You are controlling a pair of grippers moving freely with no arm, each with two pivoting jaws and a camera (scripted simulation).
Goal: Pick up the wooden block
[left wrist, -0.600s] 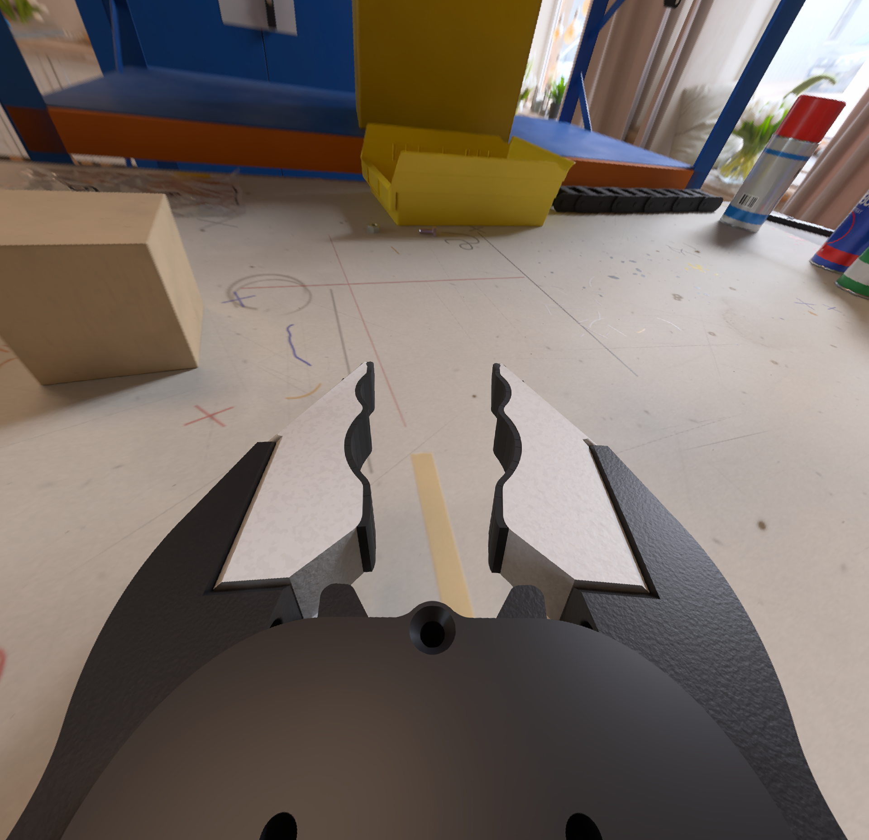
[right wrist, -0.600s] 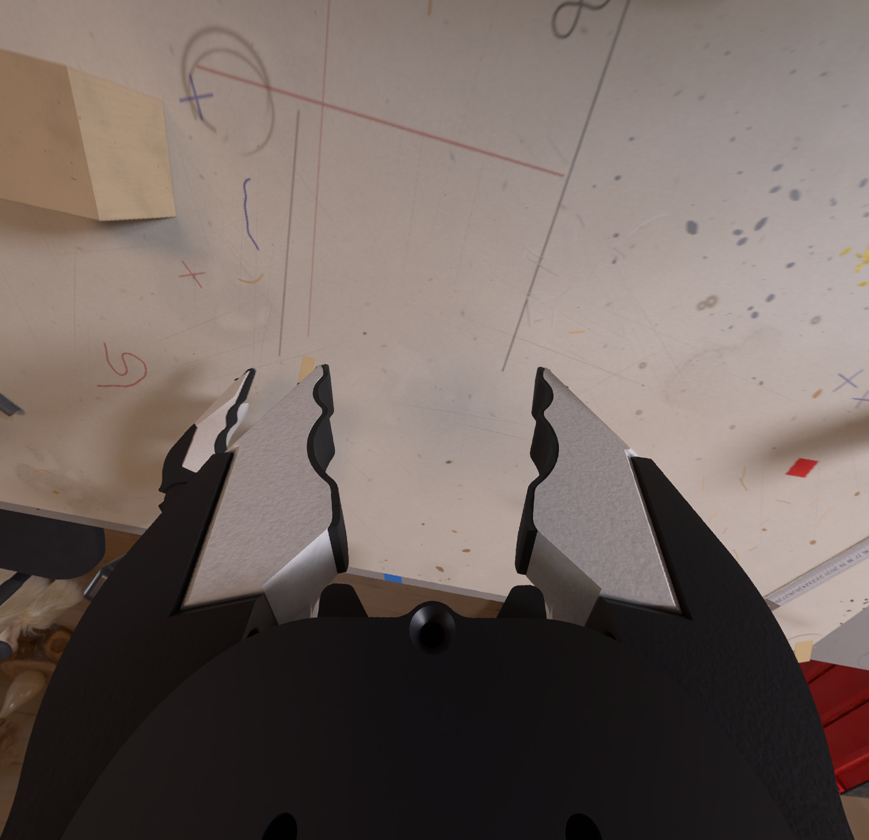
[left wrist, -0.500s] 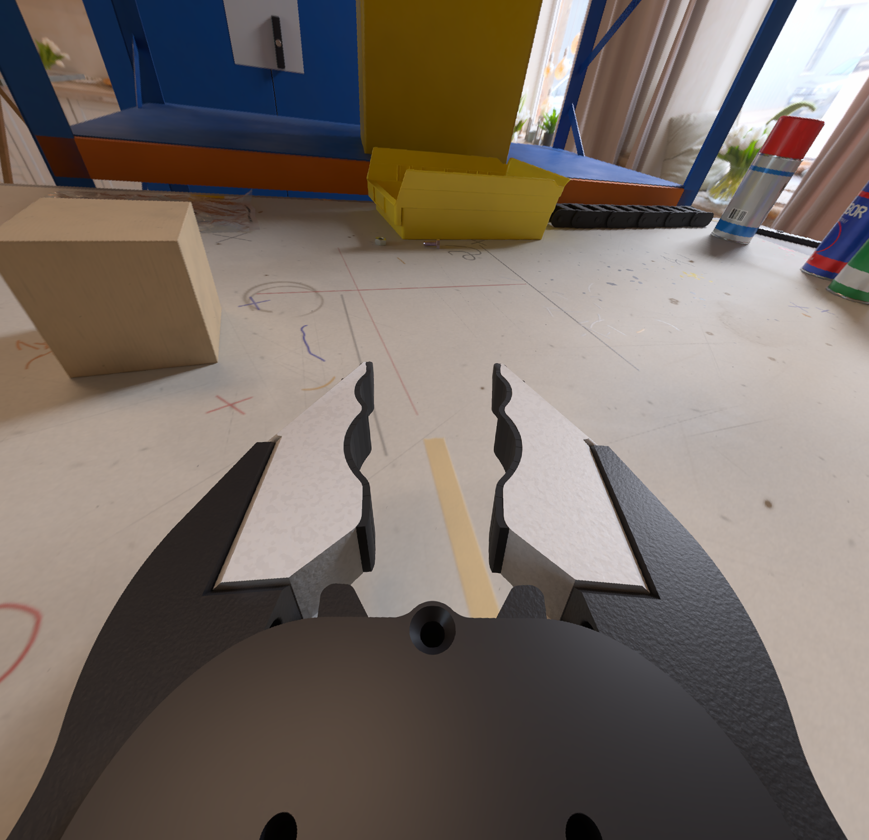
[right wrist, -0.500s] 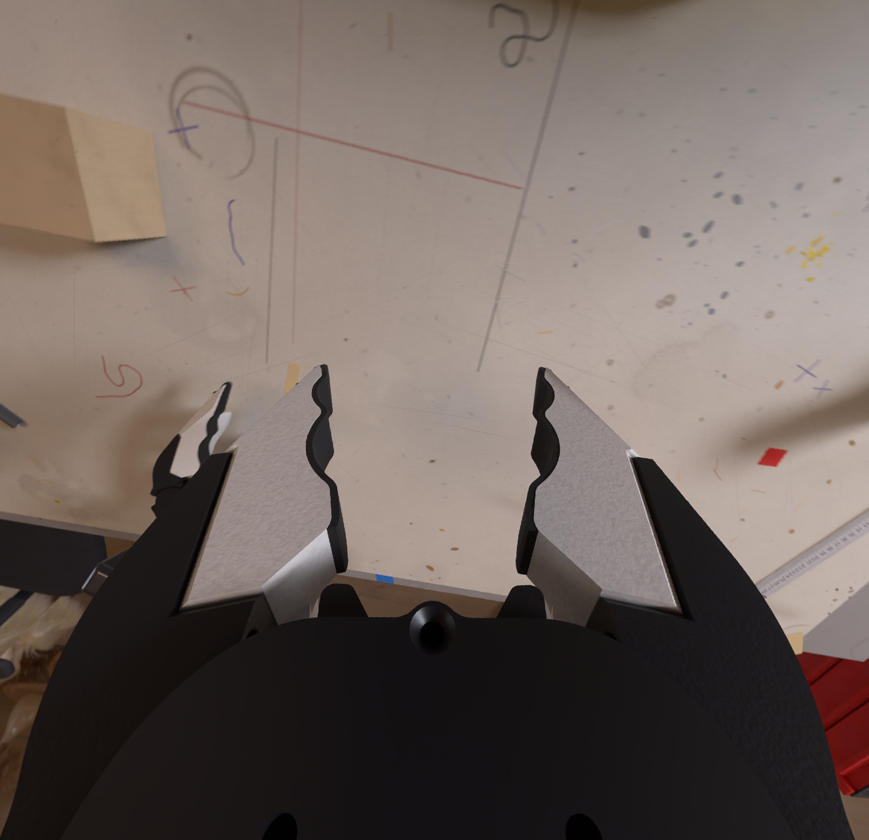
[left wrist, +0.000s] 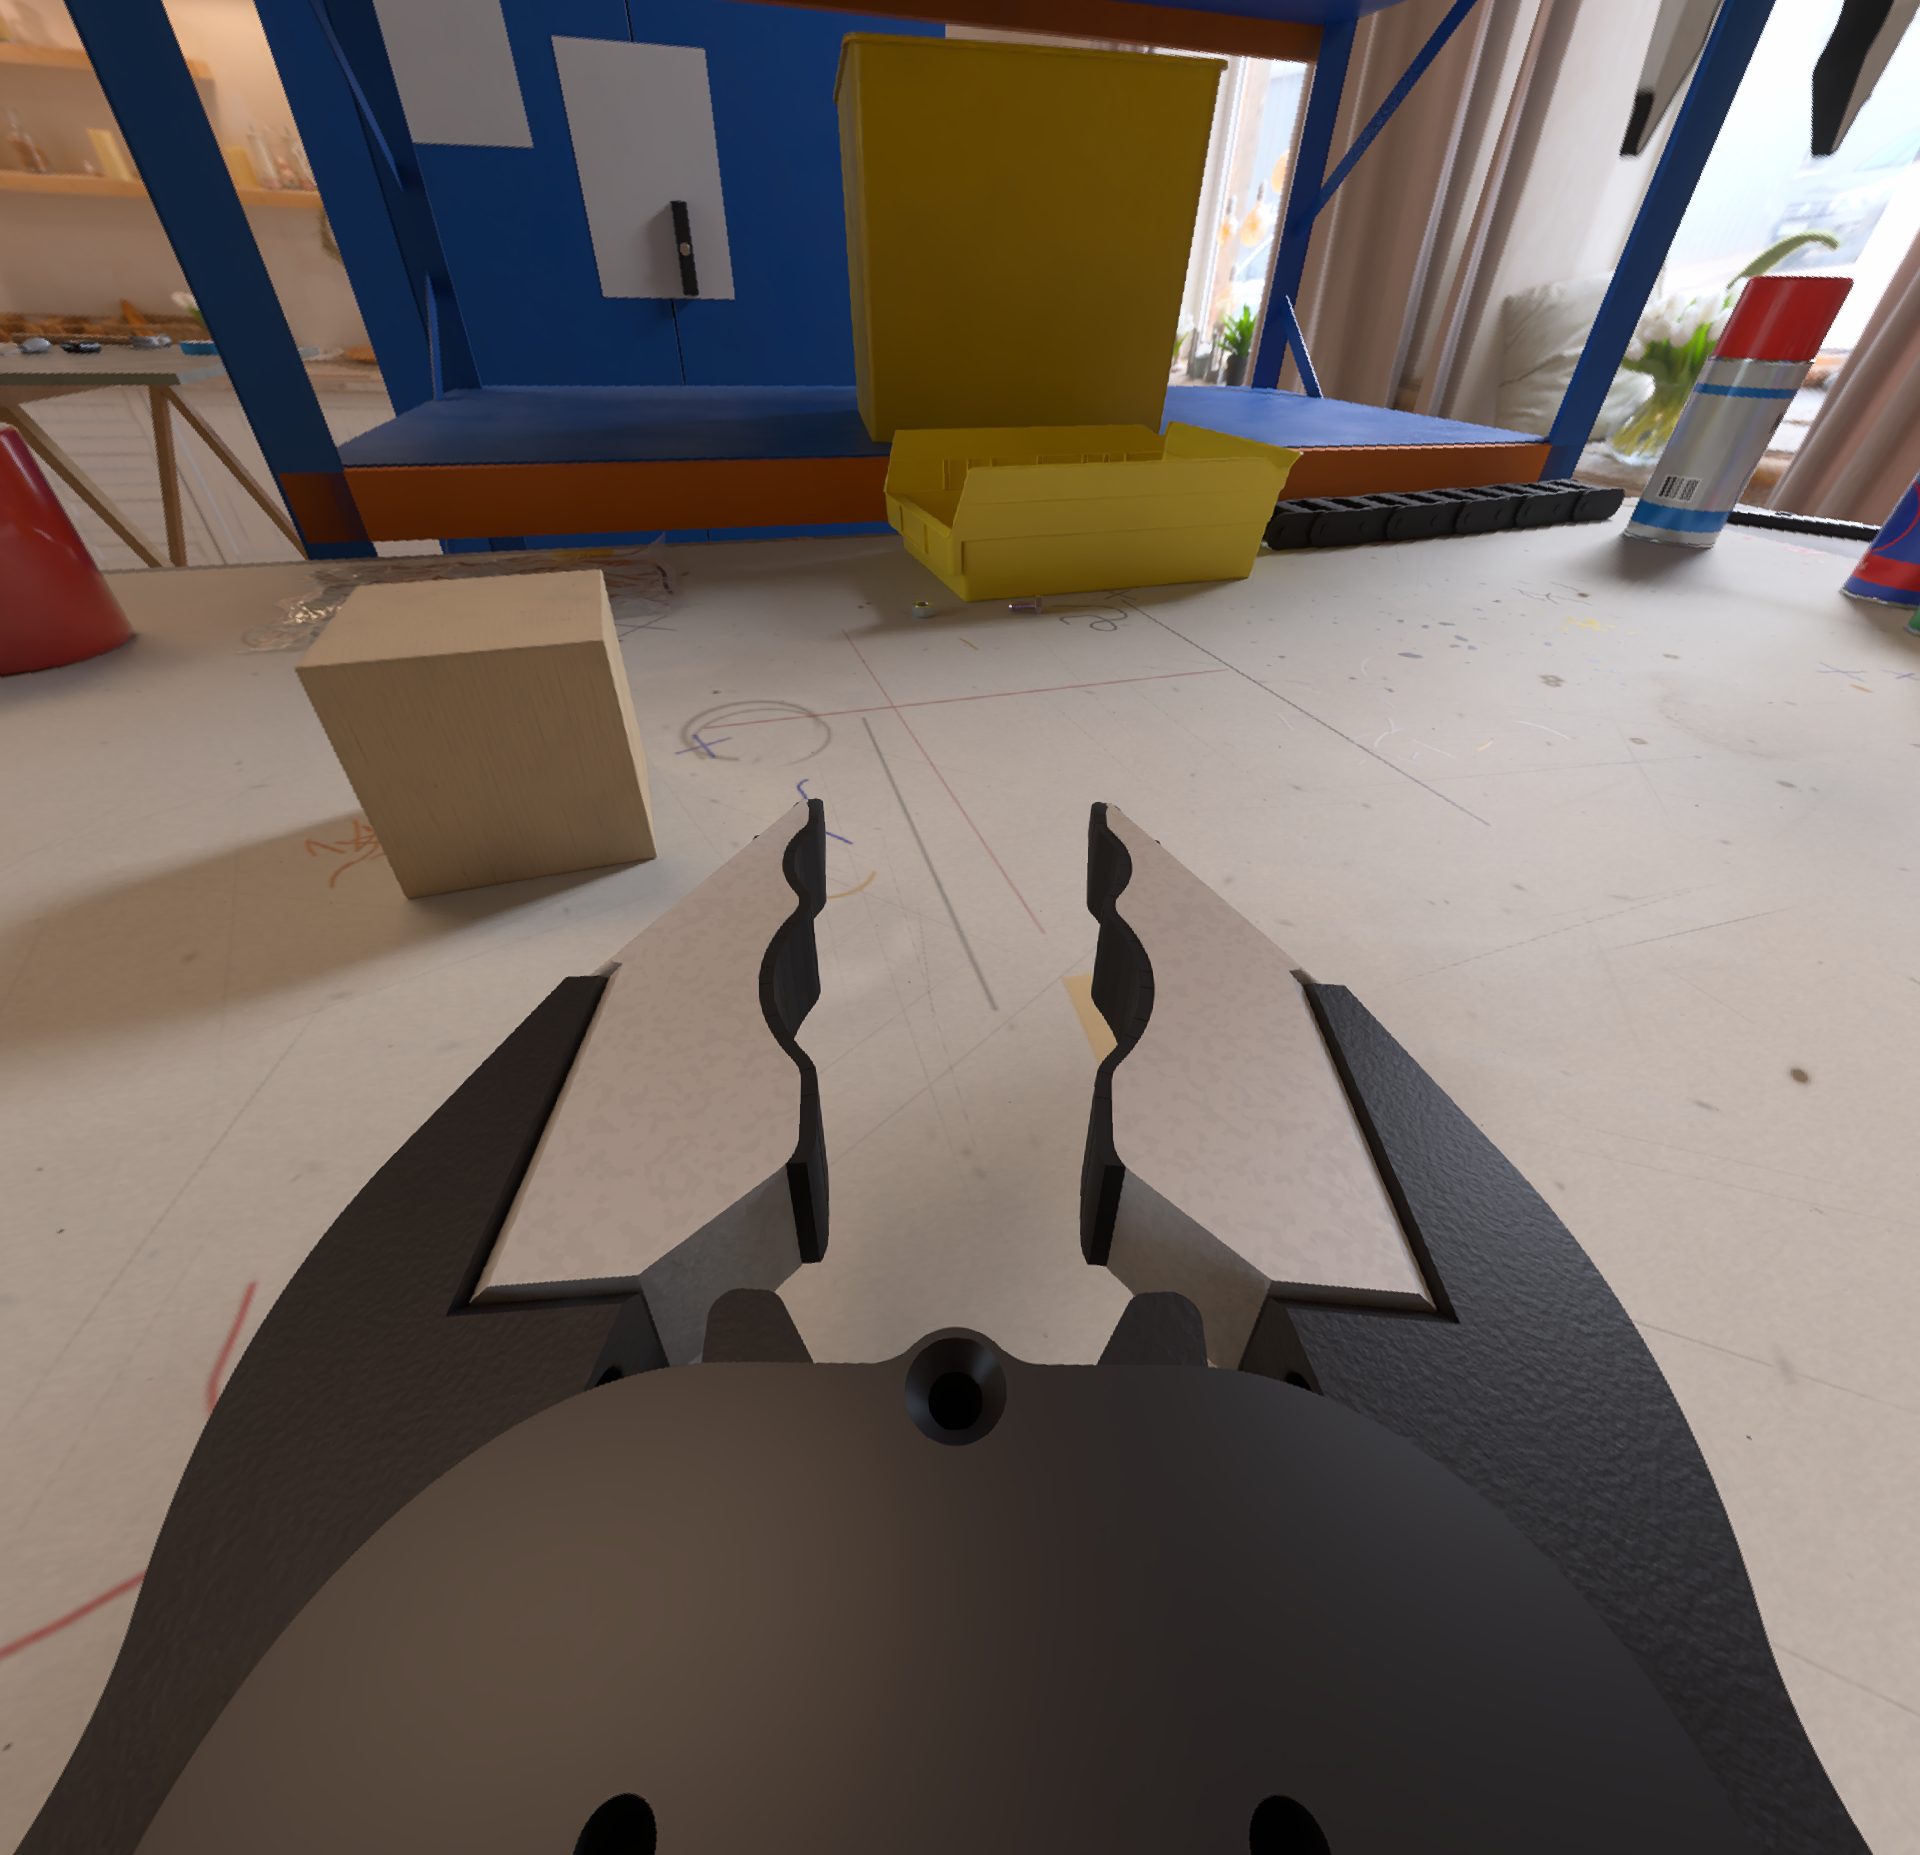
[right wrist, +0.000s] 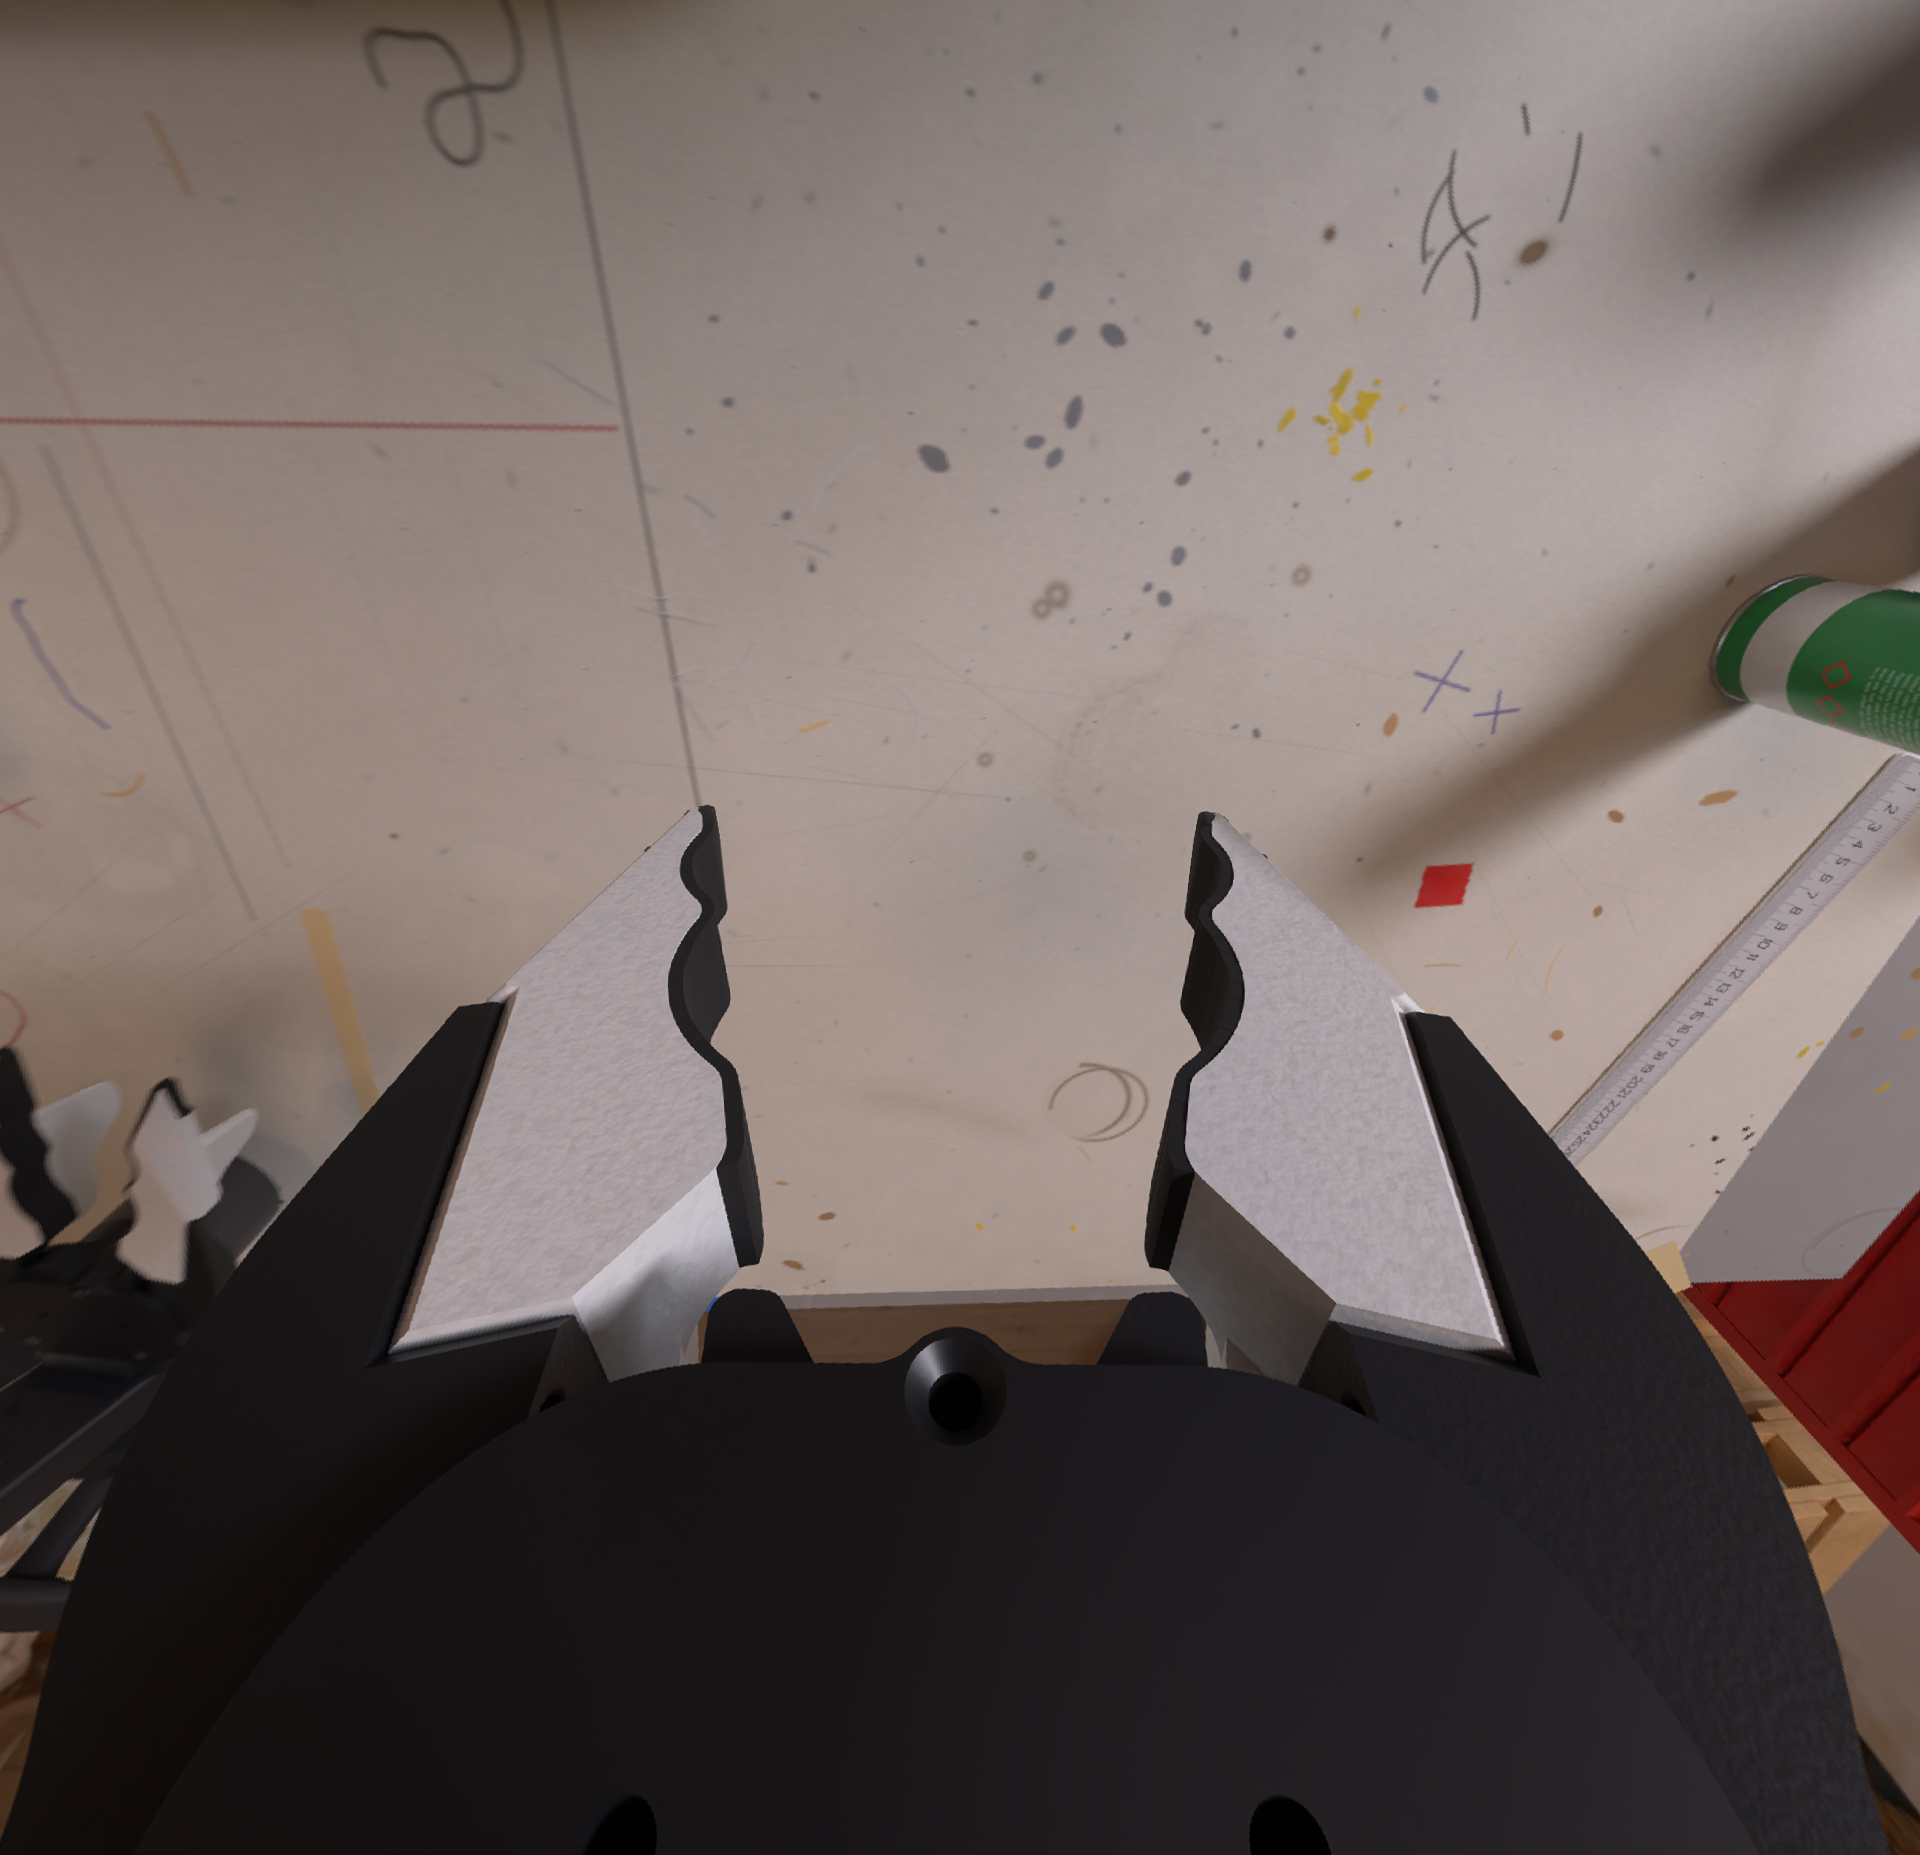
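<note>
Wood block: the pale wooden block (left wrist: pixel 478 735) stands on the table (left wrist: pixel 1455 974), resting flat on one face, ahead and to the left of the left gripper (left wrist: pixel 951 818); nothing touches it.
Left gripper: low over the table and pointing nearly level; its two fingers are spread with bare table between them, holding nothing, and the block sits apart from the left fingertip.
Right gripper: the right gripper (right wrist: pixel 951 818) looks steeply down on the table from above, its fingers parted wide and empty; the block does not appear in its view.
Each in the other's view: the right gripper's tips hang at the top right corner of the left wrist view; the left gripper shows at the lower left edge of the right wrist view.
Table marks: pen lines, crosses, a circle and paint specks cover the surface; a strip of tan tape (right wrist: pixel 338 1005) lies near the left gripper.
Behind the block: a small yellow bin (left wrist: pixel 1081 512) stands on the table in front of a blue rack (left wrist: pixel 623 423) that carries a tall yellow bin (left wrist: pixel 1023 236).
Left edge: a red cone (left wrist: pixel 47 569).
Right side: a spray can with a red cap (left wrist: pixel 1730 413), a green can (right wrist: pixel 1829 662) and a ruler (right wrist: pixel 1745 964).
</note>
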